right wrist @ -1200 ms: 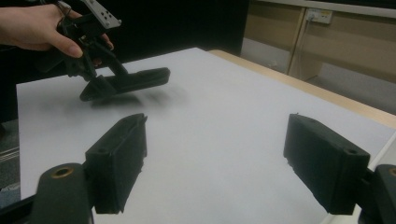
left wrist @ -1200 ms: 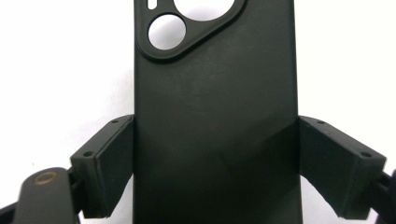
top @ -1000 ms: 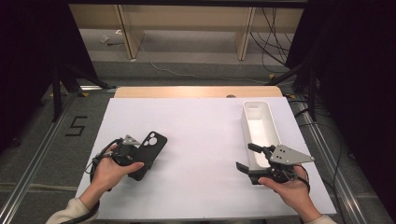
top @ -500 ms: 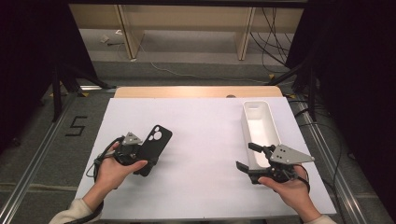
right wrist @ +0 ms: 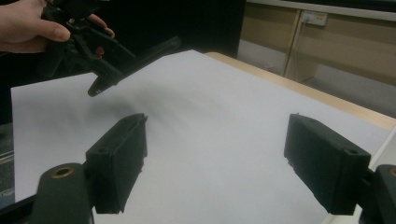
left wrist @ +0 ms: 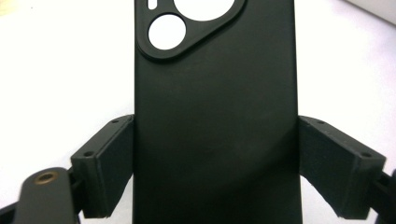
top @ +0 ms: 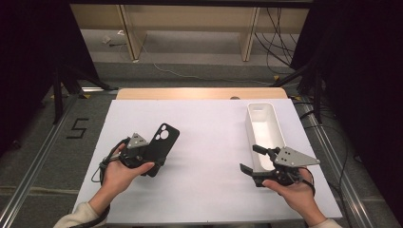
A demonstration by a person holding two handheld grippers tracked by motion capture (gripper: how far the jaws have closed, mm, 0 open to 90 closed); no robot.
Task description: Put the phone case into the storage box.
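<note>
My left gripper (top: 153, 161) is shut on the lower end of a black phone case (top: 164, 139), which it holds tilted just above the white table sheet (top: 214, 142). In the left gripper view the phone case (left wrist: 215, 116) spans the whole gap of my left gripper (left wrist: 217, 144), with both pads against its edges and its camera cut-outs at the top. My right gripper (top: 250, 158) stands open with nothing in it at the near end of a white tray (top: 251, 122). The right gripper view has my right gripper (right wrist: 219, 154) over bare sheet, and the phone case (right wrist: 156, 50) off the table farther away.
The long white tray lies at the right of the sheet and looks empty. A wooden table edge (top: 199, 93) runs along the far side. Metal rails (top: 43, 156) flank the table, with cables and dark stands on the floor behind.
The left hand has carried the phone case a little to the right and away from the person. The right gripper has stayed where it was.
</note>
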